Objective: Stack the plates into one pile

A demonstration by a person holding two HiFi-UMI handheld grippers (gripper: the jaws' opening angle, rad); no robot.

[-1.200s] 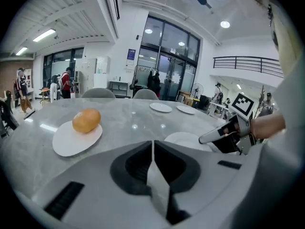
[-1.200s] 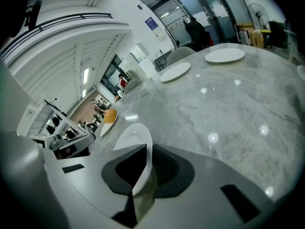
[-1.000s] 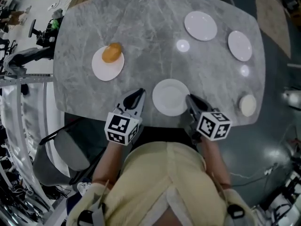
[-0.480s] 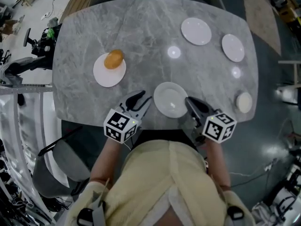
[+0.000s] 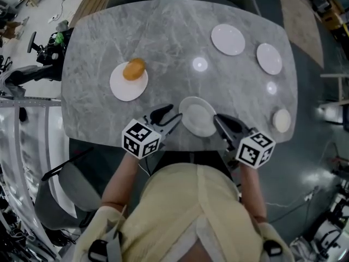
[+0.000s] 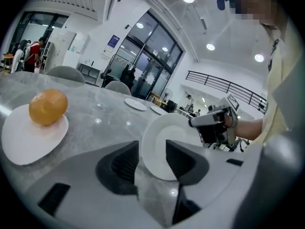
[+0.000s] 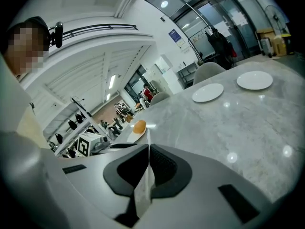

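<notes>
A small white plate (image 5: 197,116) is tilted up off the table's front edge, and my right gripper (image 5: 217,118) is shut on its right rim. In the right gripper view the plate (image 7: 145,178) shows edge-on, pinched between the jaws of the right gripper (image 7: 147,163). My left gripper (image 5: 170,113) is at the plate's left side. Its jaws have just been opening, and in the left gripper view the plate's (image 6: 162,142) lower rim lies loosely between them without pad contact. Two more white plates (image 5: 228,39) (image 5: 269,58) lie at the far right.
A white plate (image 5: 126,86) bearing an orange round food (image 5: 134,69) sits at the table's left. A small cream disc (image 5: 281,120) lies near the right edge. The grey marble table (image 5: 163,37) ends just in front of the person's body; chairs stand around it.
The left jaws went from shut to wide open. The plate, flat on the table before, now tilts up in the right gripper, which has risen.
</notes>
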